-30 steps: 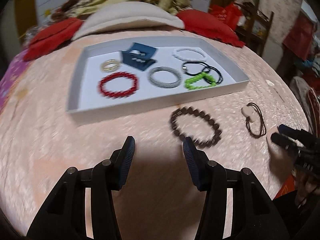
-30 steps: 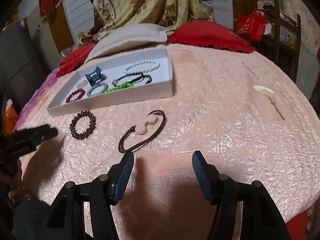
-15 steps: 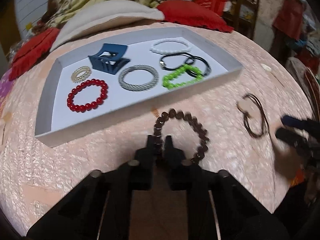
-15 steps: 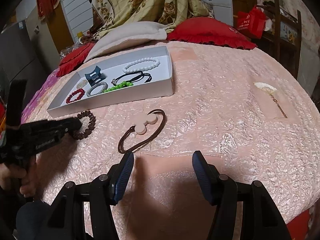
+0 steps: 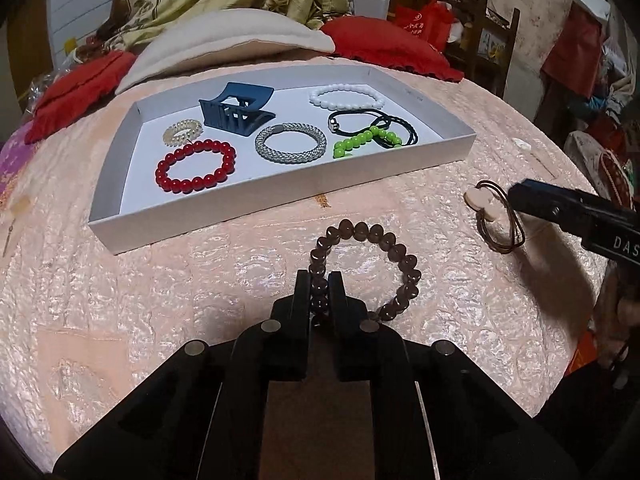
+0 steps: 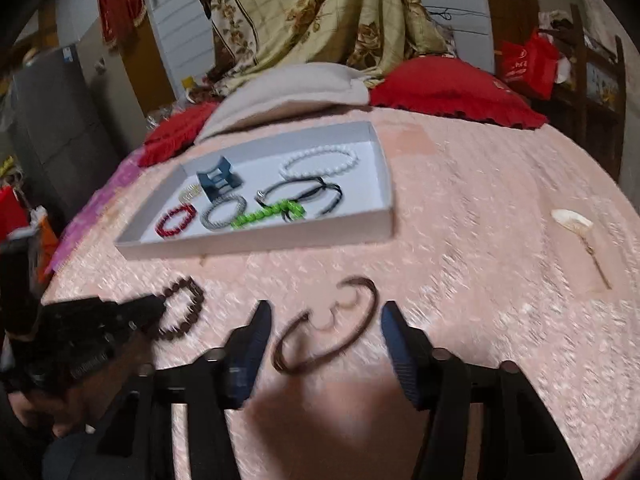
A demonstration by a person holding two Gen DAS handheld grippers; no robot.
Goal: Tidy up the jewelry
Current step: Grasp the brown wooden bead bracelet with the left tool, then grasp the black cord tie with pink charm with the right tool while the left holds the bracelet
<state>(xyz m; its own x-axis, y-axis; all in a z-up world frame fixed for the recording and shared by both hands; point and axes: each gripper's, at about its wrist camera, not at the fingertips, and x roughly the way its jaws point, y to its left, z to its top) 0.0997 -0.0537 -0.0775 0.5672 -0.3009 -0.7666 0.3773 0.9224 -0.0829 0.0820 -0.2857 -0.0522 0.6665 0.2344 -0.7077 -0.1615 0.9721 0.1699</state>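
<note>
Left hand-held gripper I have clamped on the brown bead bracelet; right hand-held gripper is closing around the brown hair tie, not touching.

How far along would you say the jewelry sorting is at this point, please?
Mostly done: the white tray already holds seven pieces, among them the red bead bracelet and the blue hair claw. In hand: the left gripper is shut on the brown bead bracelet, which lies on the pink bedspread. Left: the brown hair tie, between the right gripper's closing jaws, ungripped.
</note>
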